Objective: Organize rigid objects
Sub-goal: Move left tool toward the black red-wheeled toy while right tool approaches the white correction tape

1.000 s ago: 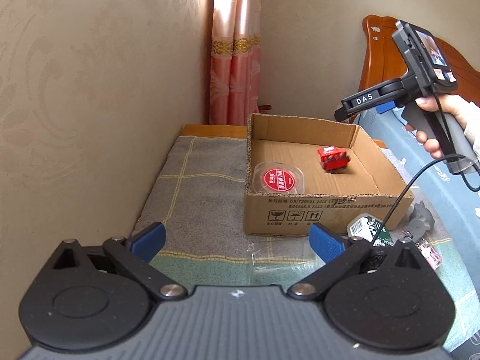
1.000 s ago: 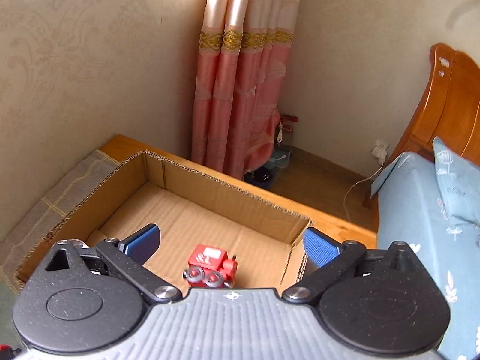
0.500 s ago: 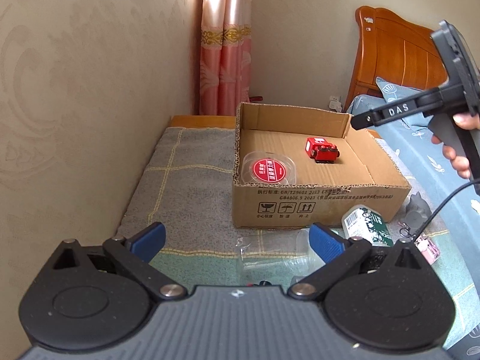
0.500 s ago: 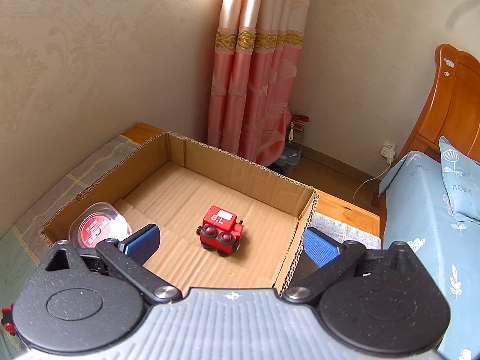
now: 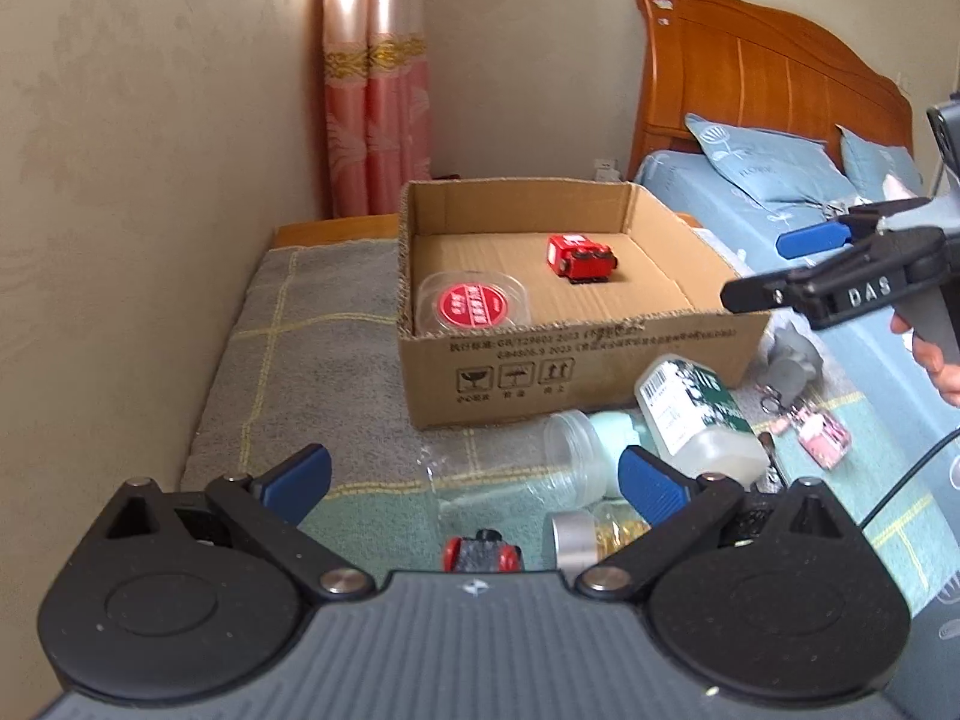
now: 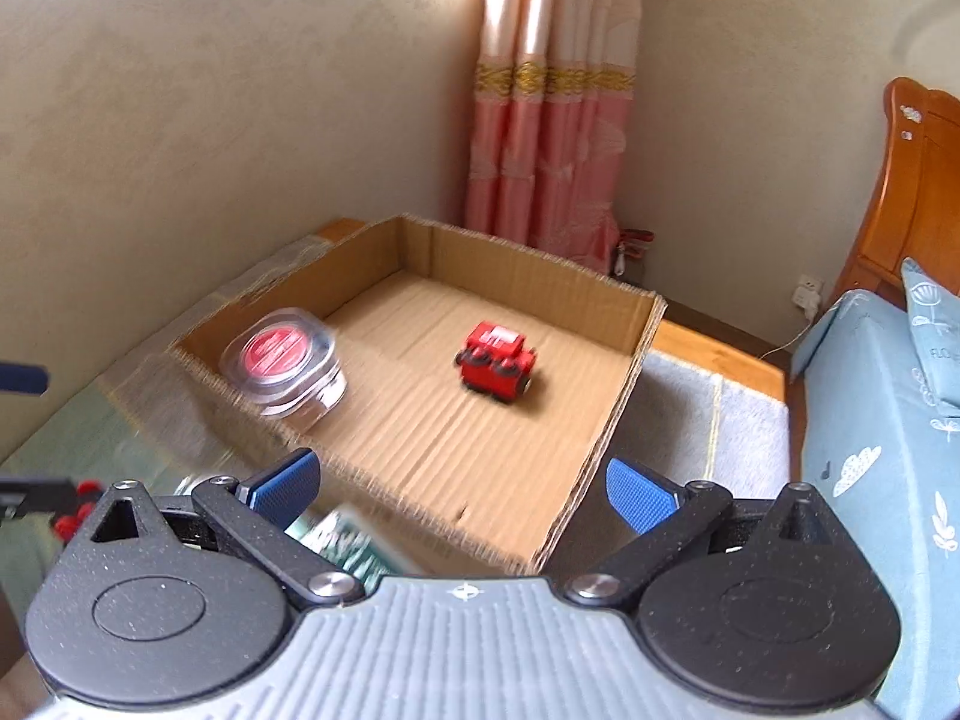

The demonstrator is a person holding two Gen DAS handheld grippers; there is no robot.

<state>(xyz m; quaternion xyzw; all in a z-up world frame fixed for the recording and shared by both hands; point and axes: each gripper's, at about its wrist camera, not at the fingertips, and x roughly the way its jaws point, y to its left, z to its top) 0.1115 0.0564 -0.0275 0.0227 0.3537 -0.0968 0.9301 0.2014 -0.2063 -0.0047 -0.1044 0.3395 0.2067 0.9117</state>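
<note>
The cardboard box (image 5: 576, 372) sits on a grey and green blanket (image 5: 312, 360) on top of a low bed next to the wall. Inside the box are a red toy train car (image 5: 581, 257) near the far right and a clear round tub with a red lid (image 5: 474, 306) in the near left corner. More things lie loose on the blanket in front of the box and still need to go in. The left gripper (image 5: 474, 474) is wide open and holds nothing. Right under it, very near, lies a small red and black toy (image 5: 482, 551), partly hidden by the gripper body. A little to the right of that is a small jar with a silver cap (image 5: 594, 534) lying on its side, its long way going left to right. Farther right are a clear cup (image 5: 576, 456) and a white bottle with a green label (image 5: 696, 414), tipped over, its long way pointing away toward the box. The right gripper (image 6: 465, 486) is also wide open and empty, held up above the near right corner of the box. I think the left gripper is closer to the loose toys, so it should go down for the small red one. A big bed with blue sheets (image 5: 780, 204) and a pink curtain (image 5: 378, 108) fill the room behind.
</note>
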